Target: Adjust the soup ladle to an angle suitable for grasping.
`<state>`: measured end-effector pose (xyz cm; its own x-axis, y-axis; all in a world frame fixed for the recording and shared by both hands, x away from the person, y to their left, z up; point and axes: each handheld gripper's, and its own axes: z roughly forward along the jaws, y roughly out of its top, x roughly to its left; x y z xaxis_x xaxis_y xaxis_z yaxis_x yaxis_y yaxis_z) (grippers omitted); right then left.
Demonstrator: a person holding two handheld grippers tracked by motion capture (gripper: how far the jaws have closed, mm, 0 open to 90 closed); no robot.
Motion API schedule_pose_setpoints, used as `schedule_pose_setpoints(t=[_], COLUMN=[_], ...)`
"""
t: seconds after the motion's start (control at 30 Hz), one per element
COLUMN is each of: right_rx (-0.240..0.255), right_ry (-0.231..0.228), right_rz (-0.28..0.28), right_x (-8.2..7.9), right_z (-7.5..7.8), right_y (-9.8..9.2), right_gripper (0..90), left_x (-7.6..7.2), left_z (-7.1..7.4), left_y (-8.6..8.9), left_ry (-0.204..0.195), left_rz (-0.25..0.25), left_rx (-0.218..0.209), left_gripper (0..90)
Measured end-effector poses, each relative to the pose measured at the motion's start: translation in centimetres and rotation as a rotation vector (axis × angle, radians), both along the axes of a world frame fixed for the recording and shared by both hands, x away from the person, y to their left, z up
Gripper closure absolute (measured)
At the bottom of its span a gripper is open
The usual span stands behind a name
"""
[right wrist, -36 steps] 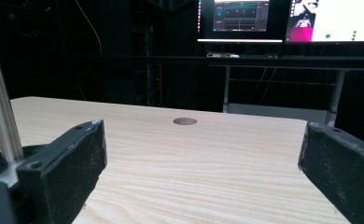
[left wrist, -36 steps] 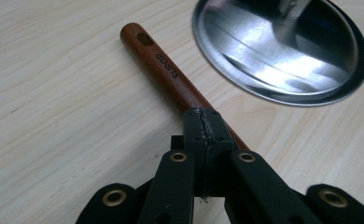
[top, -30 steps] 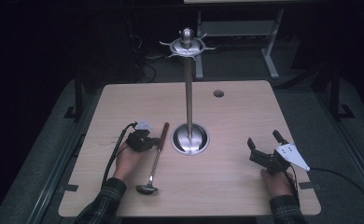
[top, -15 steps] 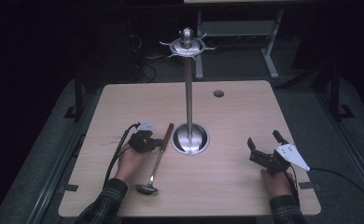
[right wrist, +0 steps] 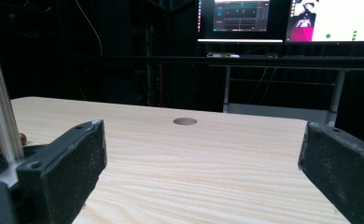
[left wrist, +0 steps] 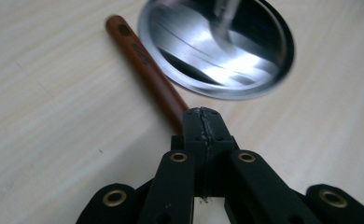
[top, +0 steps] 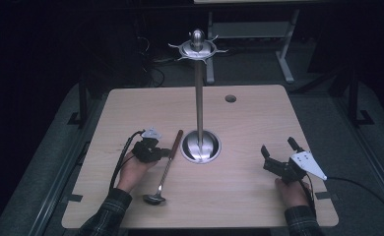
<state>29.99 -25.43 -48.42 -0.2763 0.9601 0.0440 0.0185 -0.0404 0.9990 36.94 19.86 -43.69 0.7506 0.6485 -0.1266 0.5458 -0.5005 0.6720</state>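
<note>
Where the ladle (top: 163, 167) lies on the table (top: 131, 108), just left of the stand (top: 199, 98), its wooden handle points toward the far side and its metal bowl lies near the person. The handle is seen pinched in the left gripper (top: 161, 153), whose jaws are closed tight on the wood close to its middle; in the left gripper view the brown handle (left wrist: 145, 70) runs out past the shut jaw tips toward the shiny round base (left wrist: 217, 46) of the stand. The right gripper (top: 278, 153) is held at the right of the table with its jaws wide apart and nothing between them.

The step in hand is judged to be the lifting of the ladle toward the hooks at the top of the stand (top: 198, 47). The grip should be kept firm, since the heavy bowl may swing the handle downward. The ladle is best raised straight, clear of the pole, before any hook is approached.
</note>
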Motion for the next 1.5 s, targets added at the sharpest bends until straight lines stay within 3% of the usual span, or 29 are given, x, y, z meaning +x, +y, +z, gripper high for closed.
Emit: schedule_pose_setpoints(t=[0.13,0.3,0.67,0.77,0.9,1.13,1.5], right_rx=[0.001,0.000,0.000,-0.001,0.001,0.000,0.002], right_ry=[-0.002,0.000,-0.001,-0.001,-0.001,-0.001,-0.001], right_rz=[0.002,0.003,0.004,0.004,0.004,0.004,0.004], right_x=[0.0,0.0,0.0,0.0,0.0,0.0,0.0], right_z=[0.0,0.0,0.0,0.0,0.0,0.0,0.0], right_y=[0.0,0.0,0.0,0.0,0.0,0.0,0.0], right_gripper=[0.2,0.2,0.2,0.2,0.2,0.2,0.2], left_x=[-1.2,-2.8,-6.4,-6.9,-6.9,-6.8,-6.5], left_z=[0.5,1.0,0.5,0.2,-0.3,-0.8,-0.8], left_y=[0.2,0.2,-0.2,-0.6,-1.1,-1.4,-0.6], left_ry=[0.028,0.053,0.095,0.104,0.124,0.136,0.141], left_rz=[-0.024,-0.043,-0.084,-0.096,-0.110,-0.110,-0.077], left_rx=[0.038,0.040,0.073,0.107,0.151,0.190,0.222], left_gripper=[90.0,90.0,90.0,90.0,90.0,90.0,90.0])
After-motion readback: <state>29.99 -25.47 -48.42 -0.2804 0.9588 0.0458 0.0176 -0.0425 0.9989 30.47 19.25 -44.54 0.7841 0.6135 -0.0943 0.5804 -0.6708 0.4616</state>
